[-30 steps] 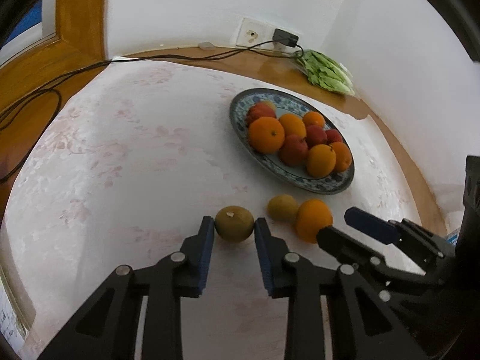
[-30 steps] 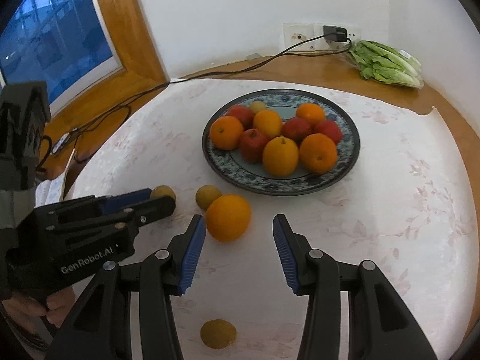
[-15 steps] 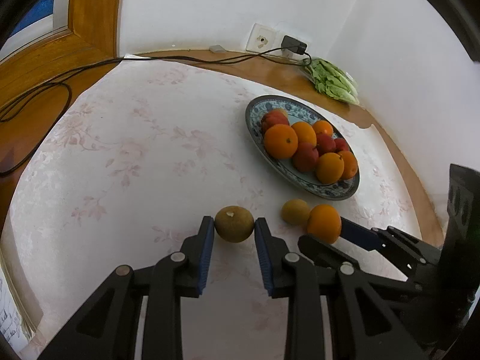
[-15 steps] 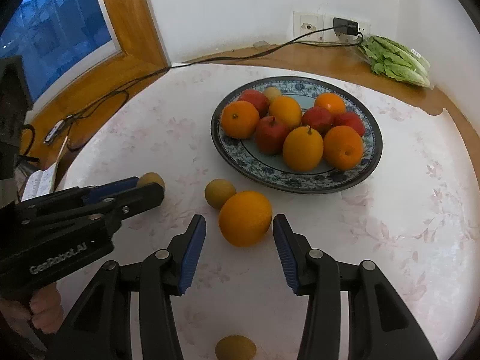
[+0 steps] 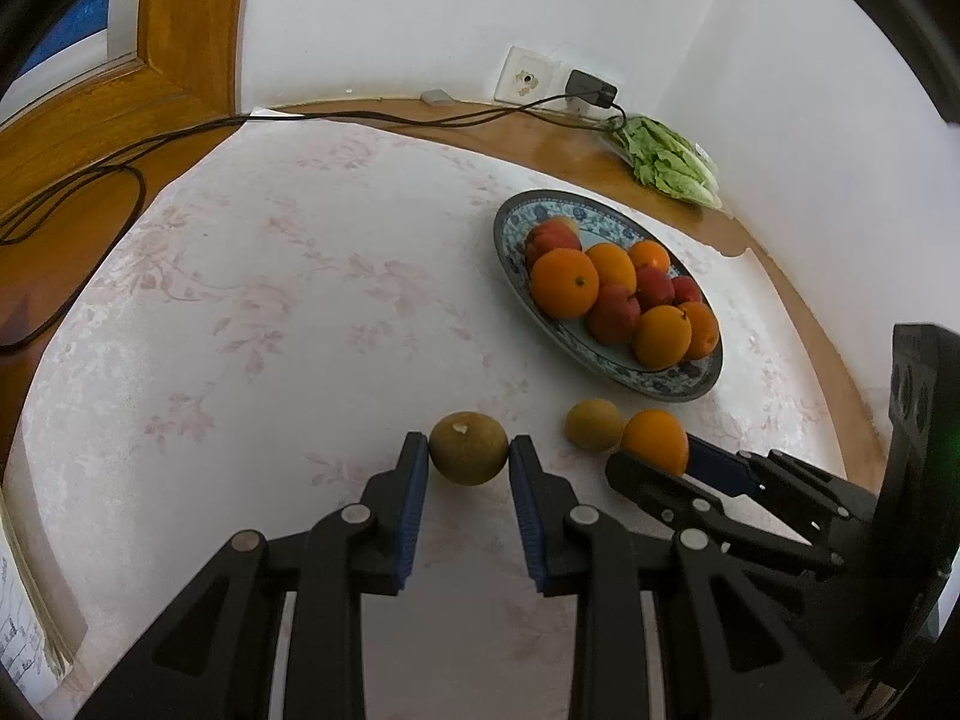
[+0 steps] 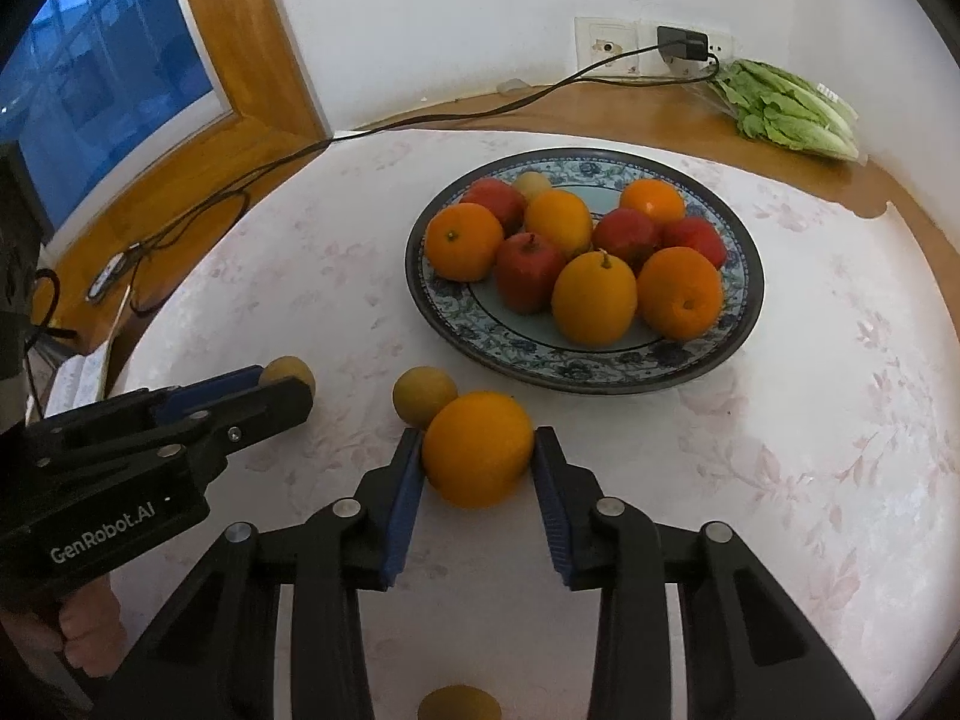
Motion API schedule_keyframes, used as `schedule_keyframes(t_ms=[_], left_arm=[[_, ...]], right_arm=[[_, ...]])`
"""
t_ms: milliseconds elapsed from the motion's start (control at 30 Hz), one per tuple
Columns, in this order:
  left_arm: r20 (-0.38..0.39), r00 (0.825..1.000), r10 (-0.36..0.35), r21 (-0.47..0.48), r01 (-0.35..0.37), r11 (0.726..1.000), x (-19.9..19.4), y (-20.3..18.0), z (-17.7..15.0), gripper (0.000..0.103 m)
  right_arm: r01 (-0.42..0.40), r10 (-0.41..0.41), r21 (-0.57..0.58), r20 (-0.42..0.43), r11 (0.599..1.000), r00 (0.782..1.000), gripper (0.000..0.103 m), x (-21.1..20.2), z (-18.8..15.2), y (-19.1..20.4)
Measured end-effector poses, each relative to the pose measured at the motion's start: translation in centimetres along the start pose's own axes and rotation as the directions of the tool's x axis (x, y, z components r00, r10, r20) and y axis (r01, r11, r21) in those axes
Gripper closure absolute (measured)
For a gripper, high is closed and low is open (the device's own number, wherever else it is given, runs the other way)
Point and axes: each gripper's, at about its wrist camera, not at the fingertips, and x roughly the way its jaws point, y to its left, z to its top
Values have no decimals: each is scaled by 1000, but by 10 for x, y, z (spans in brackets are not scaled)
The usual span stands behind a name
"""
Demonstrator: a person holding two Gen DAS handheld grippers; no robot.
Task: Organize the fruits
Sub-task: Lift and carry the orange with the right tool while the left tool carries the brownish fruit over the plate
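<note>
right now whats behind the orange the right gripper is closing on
Just behind the loose orange, on its left, a small yellow-brown fruit touches it. Further back stands the patterned plate of oranges and red fruit. The orange hides where the two fruits meet.

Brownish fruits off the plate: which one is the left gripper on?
The one with the pale stem scar, clamped between the left gripper pads; the other touches the orange.

Both wrist views close above table, facing wall; fruit plate (image 5: 606,360) at 1 o'clock left, 12 (image 6: 585,375) right; shared.
</note>
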Motion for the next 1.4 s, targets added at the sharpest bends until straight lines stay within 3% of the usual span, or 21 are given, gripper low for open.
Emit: schedule_keyframes(t_ms=[833, 1400], left_arm=[[15, 1000, -2, 28, 1, 1000, -16, -22, 1, 74], [28, 999, -30, 63, 28, 998, -17, -43, 19, 74]], right_arm=[[-31, 29, 17, 61, 999, 998, 66, -35, -6, -16], [4, -8, 38, 106, 999, 994, 66, -53, 3, -38]])
